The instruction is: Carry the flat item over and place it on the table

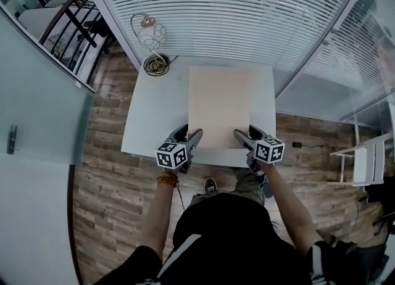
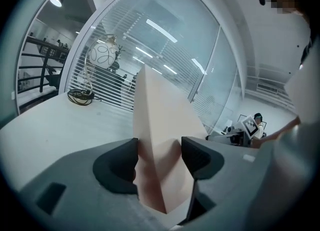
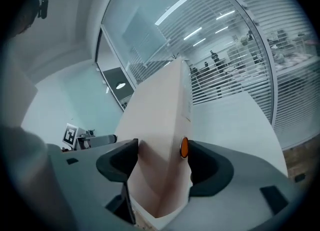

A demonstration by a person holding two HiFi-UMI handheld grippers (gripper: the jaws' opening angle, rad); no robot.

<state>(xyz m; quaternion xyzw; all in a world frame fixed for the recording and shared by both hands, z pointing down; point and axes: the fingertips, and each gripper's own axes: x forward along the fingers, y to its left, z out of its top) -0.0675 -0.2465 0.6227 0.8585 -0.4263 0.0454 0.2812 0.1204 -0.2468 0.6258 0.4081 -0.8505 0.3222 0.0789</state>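
lamp (image 1: 152, 33) on white table (image 1: 154, 117), far-left corner, hidden from right gripper view | left gripper (image 1: 187, 138) clamps flat beige panel (image 1: 220, 102) at its near-left corner | panel over table, reaching near edge | right gripper (image 1: 245, 137) clamps near-right corner | orange dot (image 3: 184, 147) only in right gripper view

A pale flat board (image 1: 220, 106) spreads over the right half of the white desk (image 1: 154, 117), from near its far edge to its near edge. The left gripper (image 1: 190, 137) and right gripper (image 1: 242, 136) meet its two near corners. A globe lamp (image 1: 152, 33) and a coiled cable (image 1: 156, 65) stand at the desk's far left corner.
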